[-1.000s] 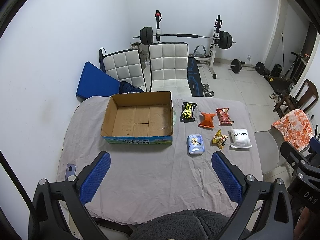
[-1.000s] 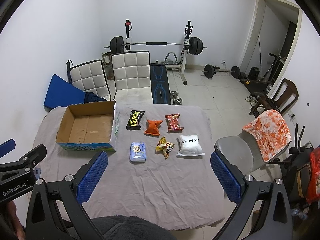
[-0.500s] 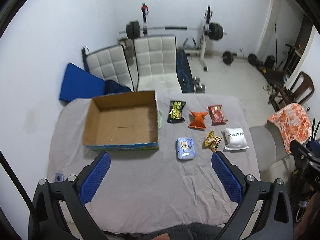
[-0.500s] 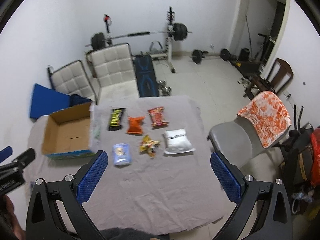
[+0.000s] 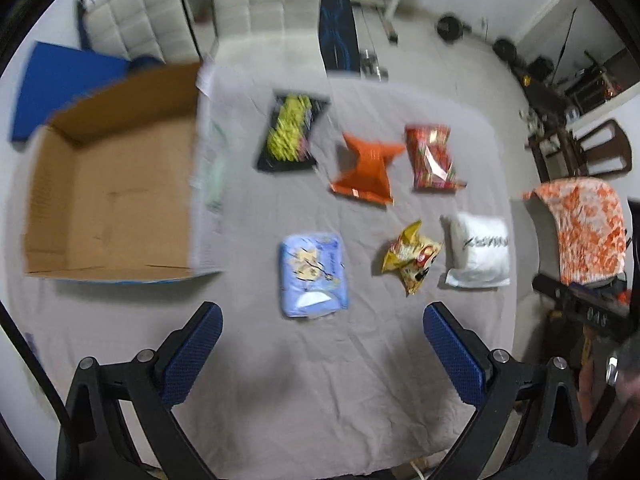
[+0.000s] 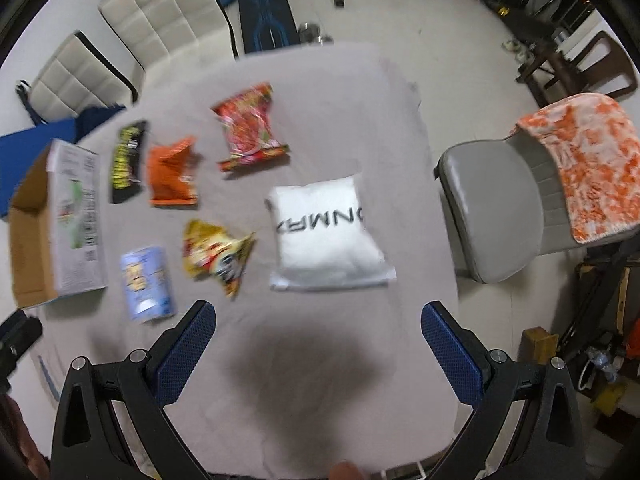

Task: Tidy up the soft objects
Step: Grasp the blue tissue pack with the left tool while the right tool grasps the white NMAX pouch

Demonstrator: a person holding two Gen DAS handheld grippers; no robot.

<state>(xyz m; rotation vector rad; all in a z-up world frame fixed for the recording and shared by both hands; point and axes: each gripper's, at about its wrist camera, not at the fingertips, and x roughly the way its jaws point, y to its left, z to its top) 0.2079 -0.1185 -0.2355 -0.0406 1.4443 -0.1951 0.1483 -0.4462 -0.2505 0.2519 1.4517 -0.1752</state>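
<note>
Several soft packets lie on the grey-clothed table (image 5: 304, 400): a light blue pack (image 5: 313, 274), a yellow snack bag (image 5: 412, 258), a white pouch (image 5: 478, 250), an orange bag (image 5: 366, 168), a red bag (image 5: 432, 156) and a black-and-yellow bag (image 5: 292, 132). An empty cardboard box (image 5: 108, 196) stands at the left. My left gripper (image 5: 322, 354) is open above the table, just short of the blue pack. My right gripper (image 6: 318, 354) is open, just short of the white pouch (image 6: 324, 236). The right wrist view also shows the yellow bag (image 6: 216, 258) and blue pack (image 6: 146, 280).
Two white padded chairs (image 5: 208, 12) stand behind the table. A grey chair with an orange patterned cloth (image 6: 576, 168) stands at the right. A blue mat (image 5: 60, 76) leans at the far left. Weights lie on the floor behind.
Both grippers have dropped and moved forward toward the table; the packets and box now look much larger. Both stay open. The frames are motion-blurred.
</note>
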